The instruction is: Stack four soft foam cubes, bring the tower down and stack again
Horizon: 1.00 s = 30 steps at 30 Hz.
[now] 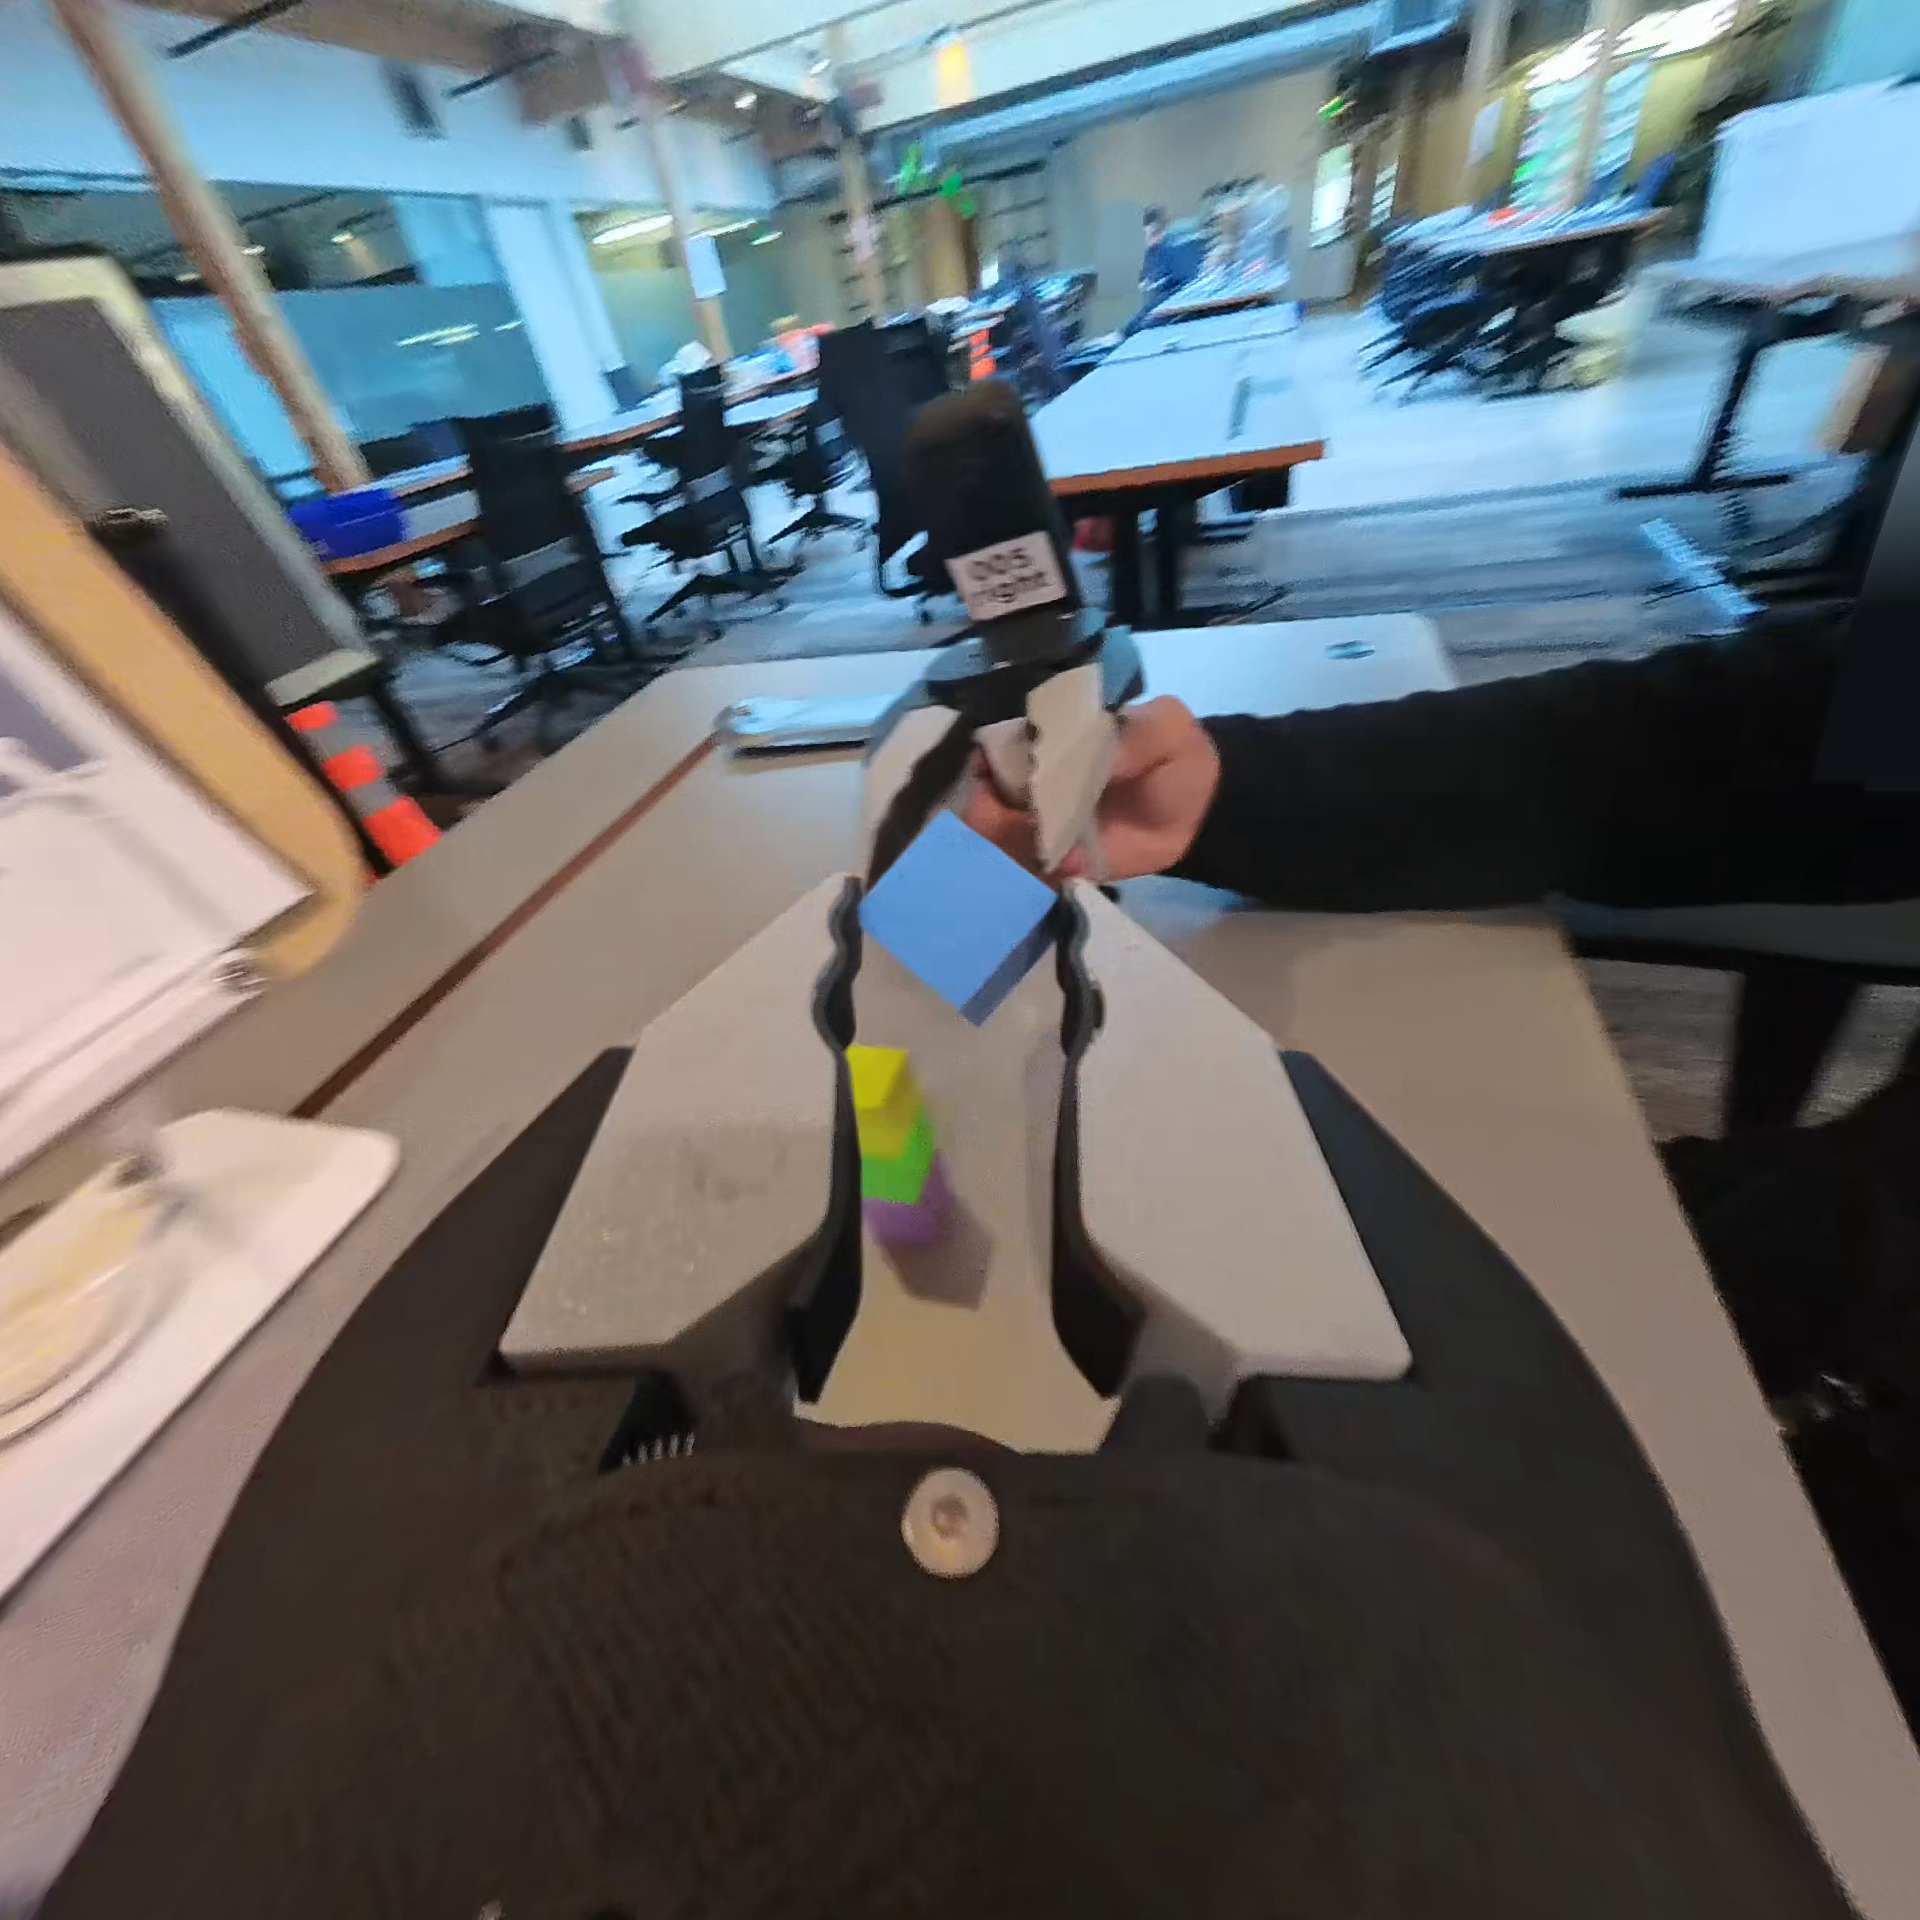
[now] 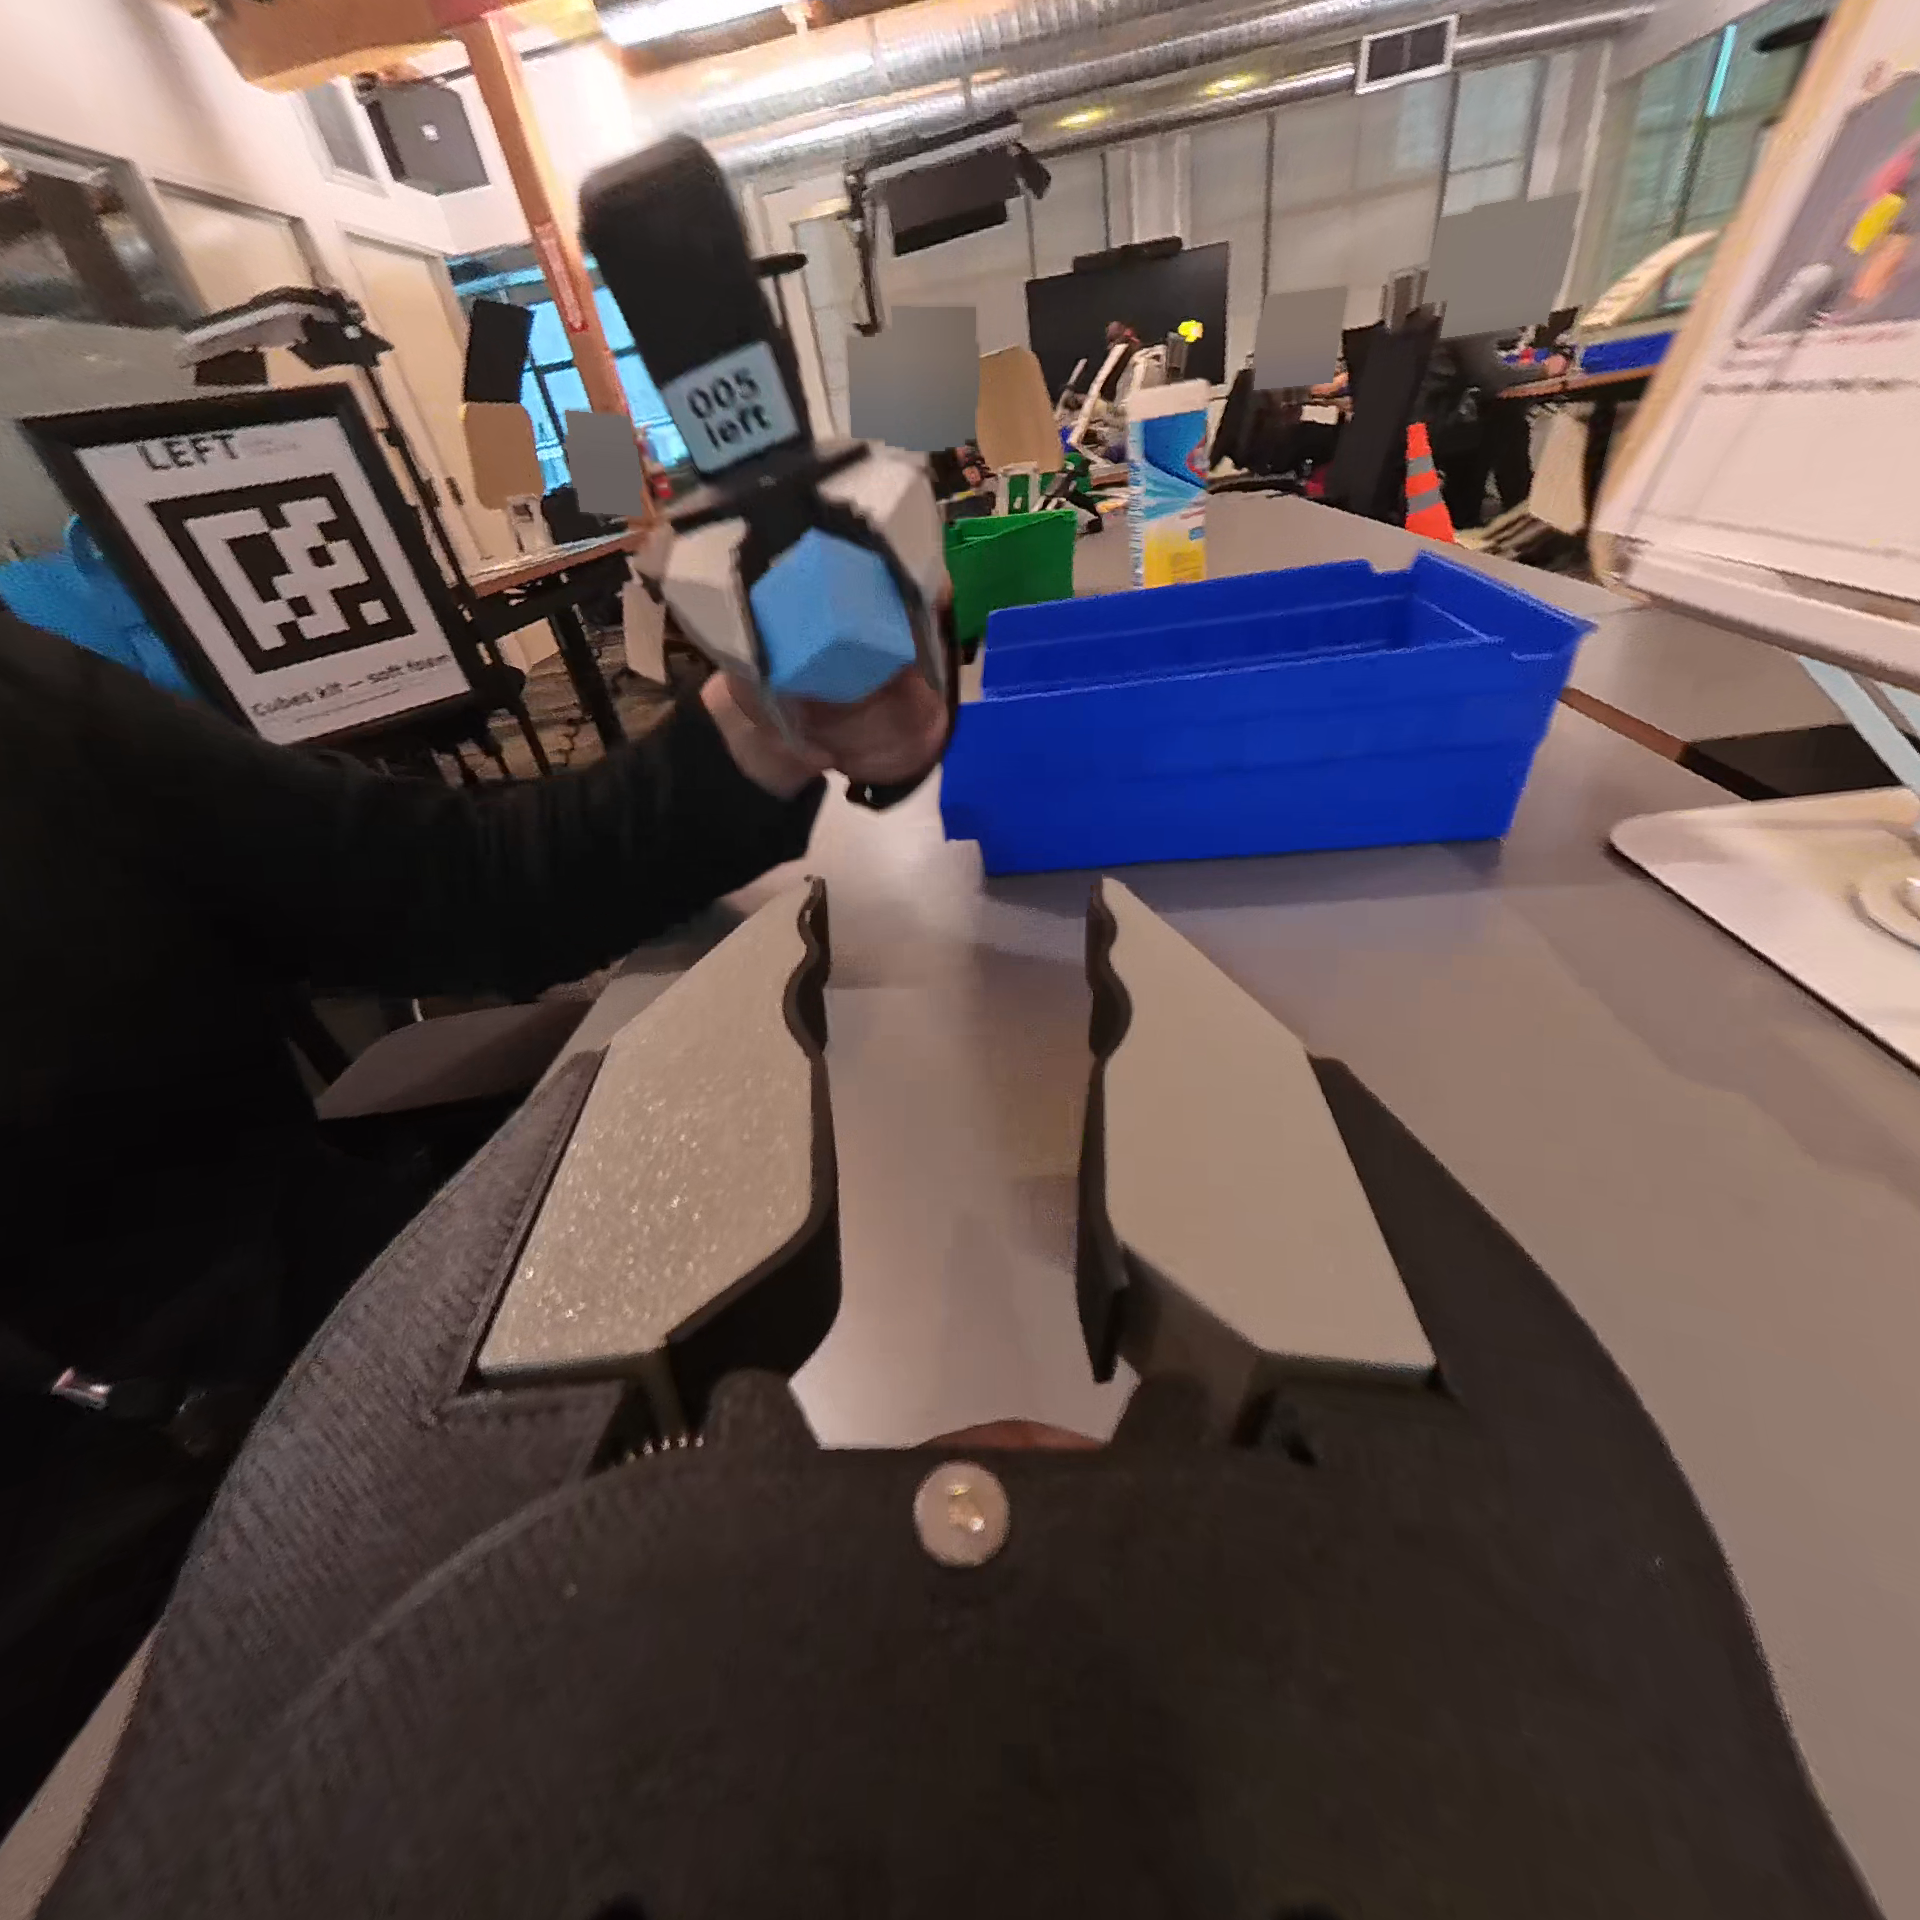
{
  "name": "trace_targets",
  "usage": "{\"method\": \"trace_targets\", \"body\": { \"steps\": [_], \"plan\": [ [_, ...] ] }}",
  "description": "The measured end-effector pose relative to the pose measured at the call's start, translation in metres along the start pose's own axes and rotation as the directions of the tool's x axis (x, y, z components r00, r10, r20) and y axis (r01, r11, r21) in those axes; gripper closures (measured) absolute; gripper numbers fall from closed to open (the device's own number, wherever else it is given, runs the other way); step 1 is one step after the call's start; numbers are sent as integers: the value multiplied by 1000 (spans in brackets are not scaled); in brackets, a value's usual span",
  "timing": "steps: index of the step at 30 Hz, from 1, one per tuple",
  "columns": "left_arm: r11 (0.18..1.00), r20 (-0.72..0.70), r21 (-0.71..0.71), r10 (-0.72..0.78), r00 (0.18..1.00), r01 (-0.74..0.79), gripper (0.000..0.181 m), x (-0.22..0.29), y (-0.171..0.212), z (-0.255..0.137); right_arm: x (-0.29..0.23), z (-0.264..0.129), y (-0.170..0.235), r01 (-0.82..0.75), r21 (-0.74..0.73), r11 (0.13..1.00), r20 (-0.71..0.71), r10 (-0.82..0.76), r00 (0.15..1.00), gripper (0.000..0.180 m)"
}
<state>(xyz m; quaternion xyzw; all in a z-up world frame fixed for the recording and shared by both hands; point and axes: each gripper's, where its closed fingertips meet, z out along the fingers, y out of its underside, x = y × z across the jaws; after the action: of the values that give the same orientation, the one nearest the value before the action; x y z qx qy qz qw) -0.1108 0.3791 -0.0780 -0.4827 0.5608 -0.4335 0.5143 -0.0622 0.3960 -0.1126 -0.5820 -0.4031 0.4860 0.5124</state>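
My left gripper (image 1: 956, 914) is shut on a blue foam cube (image 1: 951, 925) and holds it tilted in the air above the grey table (image 1: 1351, 1091). Below it stands a stack of three cubes: yellow (image 1: 883, 1091) on green (image 1: 899, 1169) on purple (image 1: 914, 1221). My right gripper (image 2: 956, 914) is open and empty over bare table. It shows beyond the blue cube in the left wrist view (image 1: 987, 810), held by a hand. The left gripper with the blue cube (image 2: 831, 623) shows raised in the right wrist view. The stack is not in the right wrist view.
A blue plastic bin (image 2: 1247, 727) lies on the table ahead of my right gripper. A monitor's white base (image 2: 1787, 894) and screen stand at the right. A framed marker sign (image 2: 260, 561) stands at the left. A black sleeve (image 2: 312, 831) crosses the left side. The grippers' ends are close to 7 centimeters from one another.
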Motion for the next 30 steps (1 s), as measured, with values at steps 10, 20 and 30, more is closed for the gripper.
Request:
{"method": "trace_targets", "body": {
  "steps": [10, 20, 30],
  "plan": [
    [970, -175, 104, 234, 956, -218, 145, 56, 17, 12, -55, 15, 0, 23, -48, 999, 218, -12, 976, 136],
    [864, -43, 176, 485, 873, -471, 145, 77, 2, 21, -92, 20, -1, -103, -78, 992, 436, 127, 891, 143],
    [871, 99, 279, 392, 915, -404, 145, 54, -20, 15, -86, 24, -18, -97, 26, 995, 385, 80, 920, 156]
  ]
}}
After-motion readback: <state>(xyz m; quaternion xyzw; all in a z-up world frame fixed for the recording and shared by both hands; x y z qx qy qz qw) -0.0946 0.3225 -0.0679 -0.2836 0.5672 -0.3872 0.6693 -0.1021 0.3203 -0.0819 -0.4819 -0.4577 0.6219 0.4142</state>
